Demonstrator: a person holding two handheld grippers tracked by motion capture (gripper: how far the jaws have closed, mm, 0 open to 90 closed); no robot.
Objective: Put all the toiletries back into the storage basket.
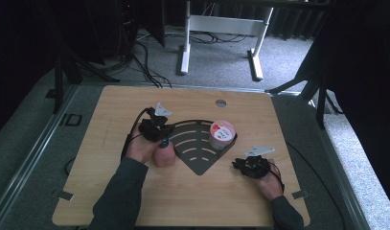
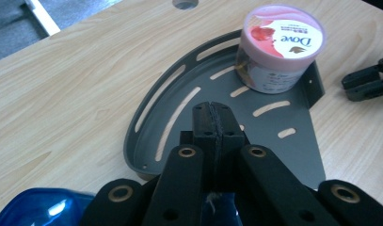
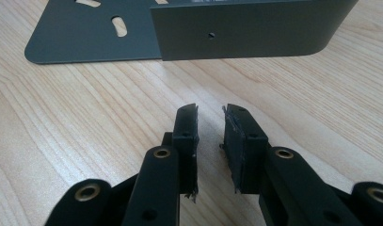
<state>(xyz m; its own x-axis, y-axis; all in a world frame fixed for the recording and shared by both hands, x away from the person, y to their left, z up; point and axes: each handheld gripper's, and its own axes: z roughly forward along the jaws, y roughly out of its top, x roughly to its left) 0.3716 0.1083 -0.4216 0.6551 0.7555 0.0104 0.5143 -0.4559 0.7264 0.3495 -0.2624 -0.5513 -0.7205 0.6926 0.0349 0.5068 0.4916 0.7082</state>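
— Where do your left tongs (image 1: 165,139) stand?
— Your left tongs are pressed fully together, hovering at the near left edge of the dark grey slotted fan-shaped metal tray (image 2: 292,153), above a pink bottle with a blue top (image 1: 165,154); whether they pinch it I cannot tell.
— And rightward?
— The round pink-lidded Dove tub (image 1: 222,135) sits in the tray's far right corner. Your right tongs (image 3: 209,123) rest slightly parted, empty, on the light wooden surface (image 1: 116,108) just right of the tray.

Blue cap (image 2: 36,207) cut off by bottom edge; bottle body hidden.
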